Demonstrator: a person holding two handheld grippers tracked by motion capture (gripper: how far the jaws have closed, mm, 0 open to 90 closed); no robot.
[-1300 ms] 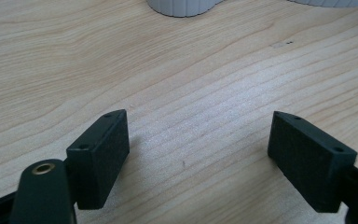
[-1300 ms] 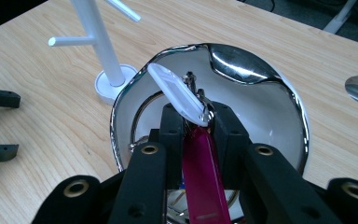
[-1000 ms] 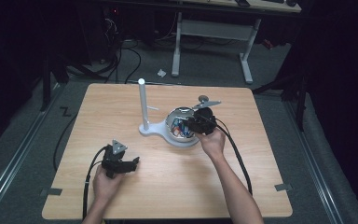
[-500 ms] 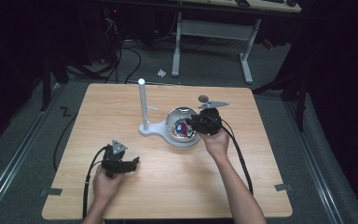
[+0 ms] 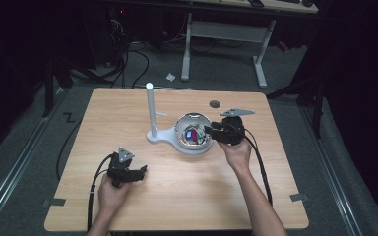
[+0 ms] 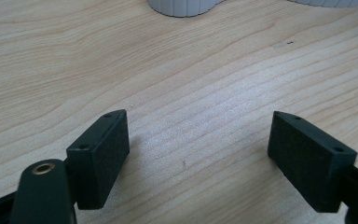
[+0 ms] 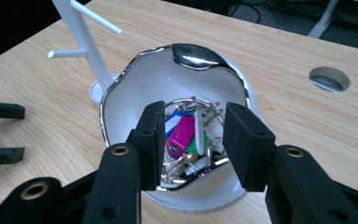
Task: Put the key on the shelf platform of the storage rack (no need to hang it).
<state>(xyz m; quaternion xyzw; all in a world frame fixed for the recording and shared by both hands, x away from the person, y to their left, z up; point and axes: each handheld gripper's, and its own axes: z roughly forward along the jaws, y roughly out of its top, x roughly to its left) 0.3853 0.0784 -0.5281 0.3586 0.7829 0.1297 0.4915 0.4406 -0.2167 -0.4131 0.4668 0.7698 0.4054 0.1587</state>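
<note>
High view: our right claw (image 5: 207,132) sits at the white bowl's (image 5: 183,122) rim; left claw (image 5: 142,171) well apart on the surface (image 5: 128,108). Left gripper view: jaws wide, nothing between. Right gripper view: jaws have just been opening, half-wide, empty; pink tag (image 7: 182,134) just beyond them in the bowl.

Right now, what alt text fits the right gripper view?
The right gripper hovers, jaws apart and empty, over a white bowl of coloured key tags and metal rings on a wooden table, beside a white stand.
</note>
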